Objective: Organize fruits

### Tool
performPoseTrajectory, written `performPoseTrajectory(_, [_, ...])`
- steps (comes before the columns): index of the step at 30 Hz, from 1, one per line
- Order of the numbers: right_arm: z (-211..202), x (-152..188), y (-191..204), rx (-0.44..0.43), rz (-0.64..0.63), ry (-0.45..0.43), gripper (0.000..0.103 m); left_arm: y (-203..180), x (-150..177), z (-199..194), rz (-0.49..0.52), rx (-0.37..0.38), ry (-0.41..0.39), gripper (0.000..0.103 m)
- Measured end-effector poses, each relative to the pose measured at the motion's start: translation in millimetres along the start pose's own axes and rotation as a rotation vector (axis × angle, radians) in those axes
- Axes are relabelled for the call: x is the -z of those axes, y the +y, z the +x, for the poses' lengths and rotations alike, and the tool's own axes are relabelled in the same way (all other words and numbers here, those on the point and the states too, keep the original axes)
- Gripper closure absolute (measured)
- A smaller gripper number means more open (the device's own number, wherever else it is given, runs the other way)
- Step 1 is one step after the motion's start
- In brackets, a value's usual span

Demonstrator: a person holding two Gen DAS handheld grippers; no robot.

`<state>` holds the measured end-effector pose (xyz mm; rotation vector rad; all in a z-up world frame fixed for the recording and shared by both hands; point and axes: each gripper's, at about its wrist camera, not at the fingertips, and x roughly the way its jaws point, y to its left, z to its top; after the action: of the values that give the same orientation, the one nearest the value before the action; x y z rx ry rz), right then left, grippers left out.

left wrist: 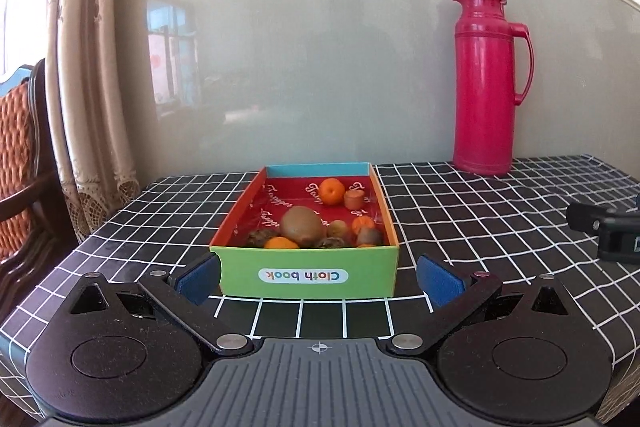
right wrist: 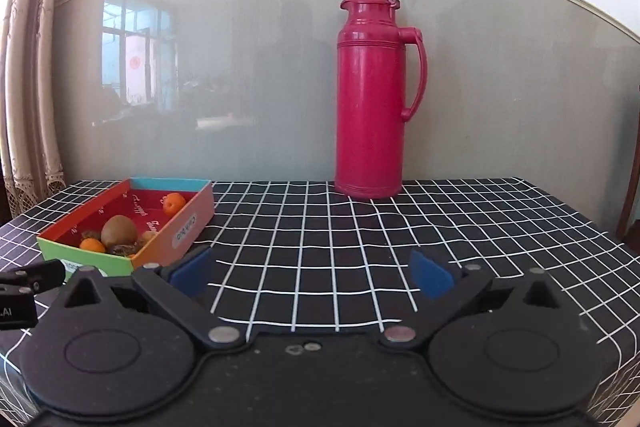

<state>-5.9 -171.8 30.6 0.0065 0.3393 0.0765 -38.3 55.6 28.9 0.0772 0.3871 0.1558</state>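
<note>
Facing box [left wrist: 308, 271] label | right tool [right wrist: 312, 277] view: bare tablecloth [right wrist: 360, 247]

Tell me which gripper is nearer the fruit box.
Left. The left gripper sits directly in front of the fruit box, its open fingers flanking the box's green near wall. The right gripper is off to the box's right, over bare checked cloth.

"Cloth book" label, upside down – on green front wall of box [left wrist: 308, 277]; red liner script illegible.
</note>
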Motion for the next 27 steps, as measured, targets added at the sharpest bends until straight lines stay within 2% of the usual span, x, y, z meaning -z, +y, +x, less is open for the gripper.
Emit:
performPoseTrajectory(9, [-0.2, 1.3, 13.5, -0.01, -0.065, 0.005, 0.0, 3.9, 0.5, 1.5, -0.022, 0.014, 0.002, 0.0])
performPoseTrajectory(27, [-2.0, 0.8, 10.5, -0.016, -0.051, 0.005, 0.0, 3.8, 0.3, 2.2, -0.022, 0.018, 0.003, 0.0])
